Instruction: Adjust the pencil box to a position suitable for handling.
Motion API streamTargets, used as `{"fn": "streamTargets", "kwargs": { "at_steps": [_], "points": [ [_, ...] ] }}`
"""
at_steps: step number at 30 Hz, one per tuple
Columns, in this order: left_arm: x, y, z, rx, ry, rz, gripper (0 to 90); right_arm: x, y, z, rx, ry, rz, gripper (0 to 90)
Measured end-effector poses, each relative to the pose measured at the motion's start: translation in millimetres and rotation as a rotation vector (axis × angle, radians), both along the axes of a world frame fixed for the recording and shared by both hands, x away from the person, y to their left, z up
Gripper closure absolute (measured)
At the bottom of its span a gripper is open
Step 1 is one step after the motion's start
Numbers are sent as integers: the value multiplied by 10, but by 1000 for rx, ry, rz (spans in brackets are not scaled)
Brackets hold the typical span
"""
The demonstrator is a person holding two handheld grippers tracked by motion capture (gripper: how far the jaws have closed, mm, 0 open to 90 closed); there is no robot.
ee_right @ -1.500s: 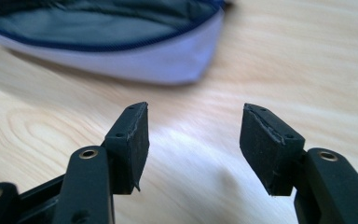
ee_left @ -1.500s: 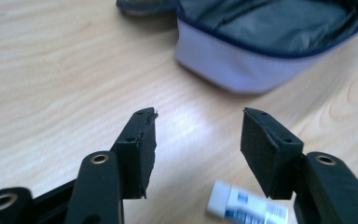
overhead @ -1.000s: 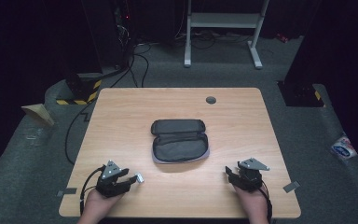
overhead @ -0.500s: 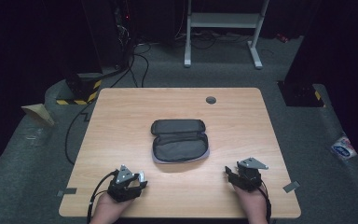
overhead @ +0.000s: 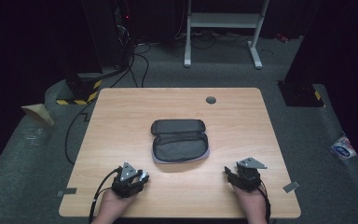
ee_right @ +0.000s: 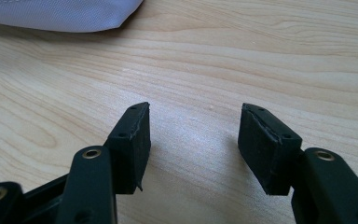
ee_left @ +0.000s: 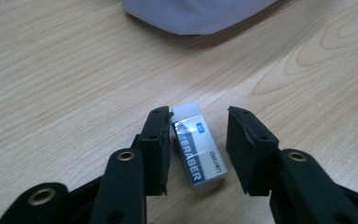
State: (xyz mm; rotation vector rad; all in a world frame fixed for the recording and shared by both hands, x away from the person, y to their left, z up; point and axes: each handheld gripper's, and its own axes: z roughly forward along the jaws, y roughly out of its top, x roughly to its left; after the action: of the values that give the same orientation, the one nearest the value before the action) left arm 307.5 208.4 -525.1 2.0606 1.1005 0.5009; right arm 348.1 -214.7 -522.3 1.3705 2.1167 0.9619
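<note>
A white eraser (ee_left: 196, 149) in a blue and grey sleeve lies flat on the wooden table (overhead: 121, 121). My left gripper (ee_left: 200, 116) stands open around it. The eraser rests against the jaw on the left of the left gripper view, with a gap to the other jaw. From the high view, the left gripper (overhead: 141, 177) sits near the table's front left, with the eraser (overhead: 145, 176) at its tips. My right gripper (ee_right: 196, 112) is open over bare wood with nothing between its jaws. It rests at the front right (overhead: 229, 171).
An open dark grey zip pouch (overhead: 179, 141) with a pale lining lies in the middle of the table, just beyond both grippers. Its pale edge (ee_left: 196, 16) shows in the left gripper view. A round grey cable hole (overhead: 210, 100) is near the far edge.
My left gripper has slid right along the front of the table, so its open jaws now stand on either side of the eraser. The right gripper and the pouch have not moved.
</note>
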Motion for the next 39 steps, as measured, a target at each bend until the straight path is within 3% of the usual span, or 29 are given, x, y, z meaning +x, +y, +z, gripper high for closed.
{"fn": "streamTargets", "kwargs": {
  "at_steps": [8, 19, 25, 33, 35, 39],
  "points": [
    [-5, 59, -3, 9, -12, 9, 720, 4, -2, -1, 2, 4, -6, 436],
    [27, 88, -6, 0, -15, 15, 729, 13, 20, -5, -19, 17, -1, 416],
    [49, 118, 9, -16, -35, 36, 730, 18, 0, -6, -6, 20, -4, 398],
    [60, 140, 44, -39, -50, 39, 730, 7, -8, -4, -23, 9, -12, 347],
    [62, 149, 54, -43, -51, 32, 729, 13, -12, -6, -46, 6, -21, 341],
    [48, 161, 83, -57, -63, 34, 729, 57, -67, -4, -39, 29, -20, 293]
  ]
}}
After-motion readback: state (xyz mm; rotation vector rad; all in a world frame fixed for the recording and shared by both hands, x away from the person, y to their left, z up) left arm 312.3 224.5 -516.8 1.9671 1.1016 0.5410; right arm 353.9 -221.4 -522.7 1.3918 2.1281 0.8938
